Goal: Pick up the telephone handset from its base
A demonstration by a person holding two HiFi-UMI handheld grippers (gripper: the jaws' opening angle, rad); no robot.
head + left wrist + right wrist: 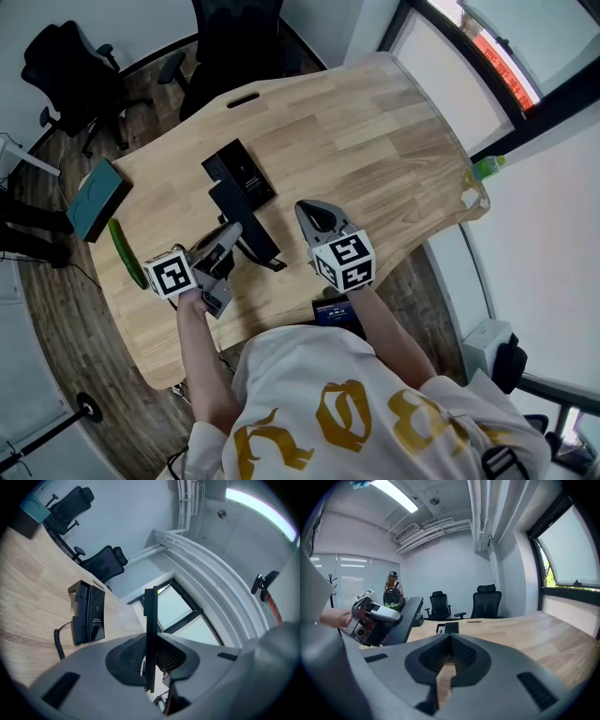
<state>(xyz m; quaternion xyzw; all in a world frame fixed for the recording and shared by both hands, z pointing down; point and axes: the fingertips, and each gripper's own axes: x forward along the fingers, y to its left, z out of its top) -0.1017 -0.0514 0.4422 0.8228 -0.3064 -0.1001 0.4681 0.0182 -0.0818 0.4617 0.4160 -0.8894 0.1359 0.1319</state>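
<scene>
The black telephone base (240,172) lies flat on the wooden table (375,141). My left gripper (231,236) is shut on the black handset (246,221), which hangs just off the base, on the side nearer me. In the left gripper view the handset (151,616) stands edge-on between the jaws, with the base (89,613) and the coiled cord (59,644) beyond it. My right gripper (310,212) hovers to the right of the handset, shut and holding nothing. The right gripper view shows its jaw tips (450,637) meeting, the left gripper (370,616) with the handset (407,613), and the base (447,628).
A teal box (97,199) and a long green object (127,251) lie near the table's left edge. A green bottle (487,167) stands at the right edge. Black office chairs (70,66) stand beyond the far side. A person (393,592) stands at the back.
</scene>
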